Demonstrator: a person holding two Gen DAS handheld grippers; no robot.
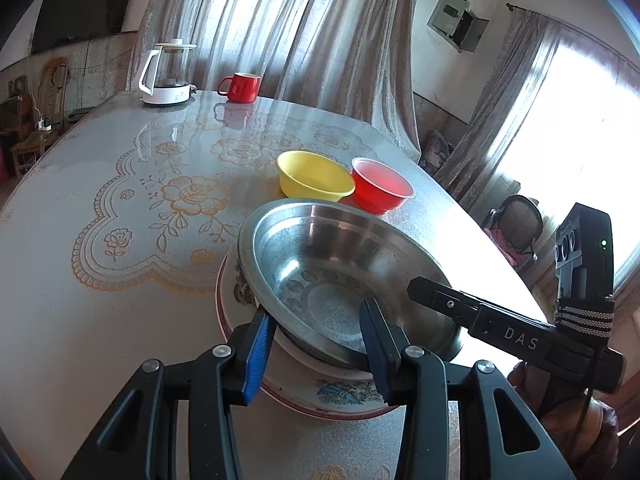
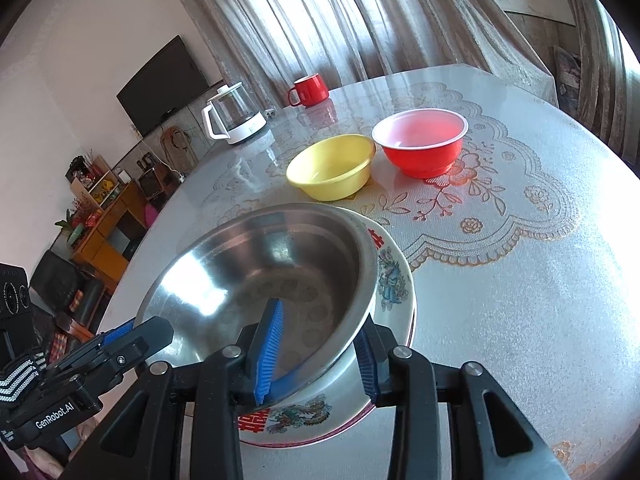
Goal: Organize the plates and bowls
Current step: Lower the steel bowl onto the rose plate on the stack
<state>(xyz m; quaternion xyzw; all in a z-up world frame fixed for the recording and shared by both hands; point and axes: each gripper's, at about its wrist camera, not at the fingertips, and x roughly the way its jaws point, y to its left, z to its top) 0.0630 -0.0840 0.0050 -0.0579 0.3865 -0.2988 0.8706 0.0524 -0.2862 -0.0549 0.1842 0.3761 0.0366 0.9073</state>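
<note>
A steel bowl [image 1: 340, 272] [image 2: 264, 280] sits tilted on a white patterned plate [image 1: 340, 394] [image 2: 394, 280] at the table's near edge. My left gripper [image 1: 316, 340] straddles the bowl's near rim, one blue pad outside and one inside, jaws wide. My right gripper [image 2: 320, 344] straddles the opposite rim the same way, and shows in the left wrist view [image 1: 440, 292]. Whether either pinches the rim is unclear. A yellow bowl [image 1: 314, 178] [image 2: 332, 166] and a red bowl [image 1: 380, 190] [image 2: 422, 140] stand side by side beyond.
A glass kettle on a white base [image 1: 166, 74] [image 2: 236, 114] and a red mug [image 1: 240, 87] [image 2: 310, 90] stand at the far edge of the lace-patterned round table [image 1: 120, 200] [image 2: 520, 260]. Curtains hang behind.
</note>
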